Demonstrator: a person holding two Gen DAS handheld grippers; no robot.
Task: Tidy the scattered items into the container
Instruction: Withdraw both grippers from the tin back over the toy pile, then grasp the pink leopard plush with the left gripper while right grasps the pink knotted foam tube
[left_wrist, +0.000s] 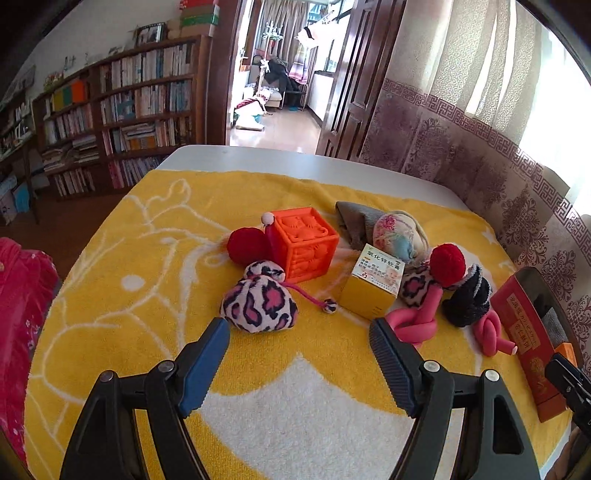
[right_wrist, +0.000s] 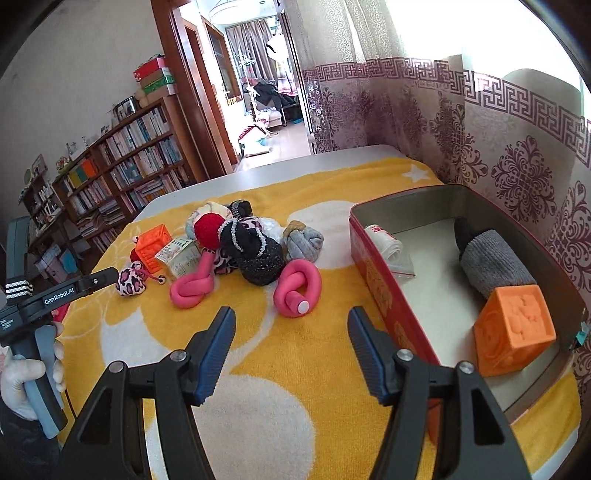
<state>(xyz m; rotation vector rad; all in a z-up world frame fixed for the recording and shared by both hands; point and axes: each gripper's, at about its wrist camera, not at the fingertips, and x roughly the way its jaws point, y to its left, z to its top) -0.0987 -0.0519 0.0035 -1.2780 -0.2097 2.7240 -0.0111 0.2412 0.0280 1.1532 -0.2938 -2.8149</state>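
A red tin box (right_wrist: 384, 291) stands at the right on a yellow towel (right_wrist: 147, 317); it shows in the left wrist view (left_wrist: 524, 328) too. Inside lie an orange cube (right_wrist: 515, 328), a grey sock (right_wrist: 491, 262) and a white roll (right_wrist: 384, 243). Scattered on the towel are a leopard pouch (left_wrist: 258, 302), an orange cube (left_wrist: 304, 245), a yellow carton (left_wrist: 373, 286), pink knotted foam curlers (right_wrist: 297, 282) (right_wrist: 192, 288), red pompoms (left_wrist: 447, 264) and rolled socks (right_wrist: 258, 254). My left gripper (left_wrist: 299, 332) is open just short of the pouch. My right gripper (right_wrist: 291, 321) is open, just short of a pink curler.
A white table (left_wrist: 295, 158) carries the towel. A patterned curtain (right_wrist: 498, 155) hangs close behind the tin. Bookshelves (left_wrist: 122, 114) and an open doorway lie beyond the table. A person's gloved hand (right_wrist: 22, 380) holds the left gripper's handle.
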